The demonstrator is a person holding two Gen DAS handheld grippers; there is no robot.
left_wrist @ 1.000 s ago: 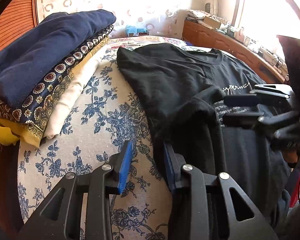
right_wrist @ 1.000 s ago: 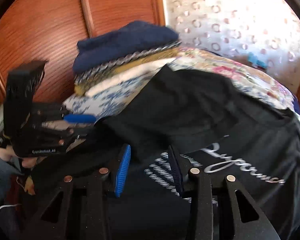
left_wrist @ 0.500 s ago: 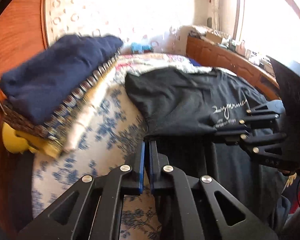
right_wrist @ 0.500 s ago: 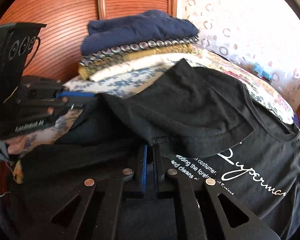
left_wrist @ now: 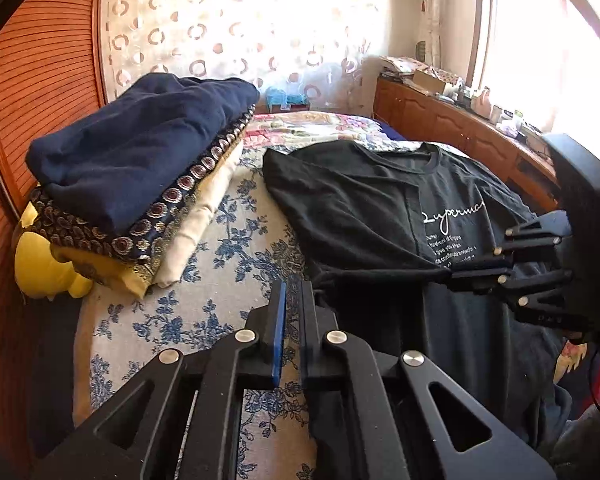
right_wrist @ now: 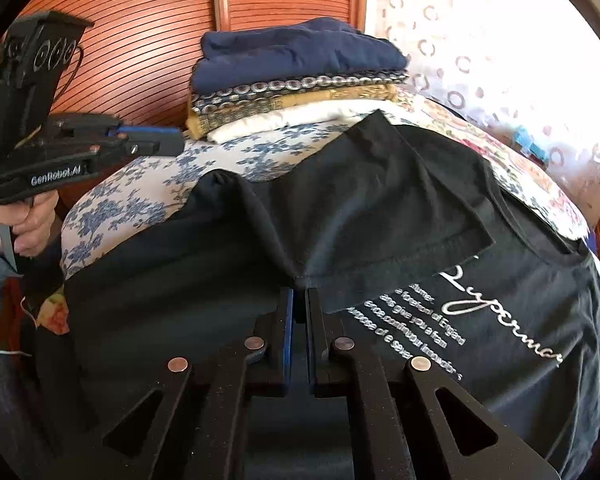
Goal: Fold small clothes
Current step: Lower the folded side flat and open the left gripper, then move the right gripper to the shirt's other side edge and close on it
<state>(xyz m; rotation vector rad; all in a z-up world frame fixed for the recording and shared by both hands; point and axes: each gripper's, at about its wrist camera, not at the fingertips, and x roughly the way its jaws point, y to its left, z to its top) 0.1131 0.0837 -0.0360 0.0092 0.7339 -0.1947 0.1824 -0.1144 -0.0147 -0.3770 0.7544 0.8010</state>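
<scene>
I have both grippers pinched shut on the black T-shirt [right_wrist: 380, 208] lying on the floral bedspread [left_wrist: 220, 264]: left gripper [left_wrist: 294, 300] at its side edge, right gripper [right_wrist: 298, 300] on the sleeve fold. 1 sleeve is folded in; the rest remains. A folded stack [left_wrist: 140, 152] sits beside.

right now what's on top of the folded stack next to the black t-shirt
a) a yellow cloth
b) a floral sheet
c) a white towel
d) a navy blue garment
d: the navy blue garment tops the folded stack, with patterned, yellow and cream layers beneath it.
</scene>
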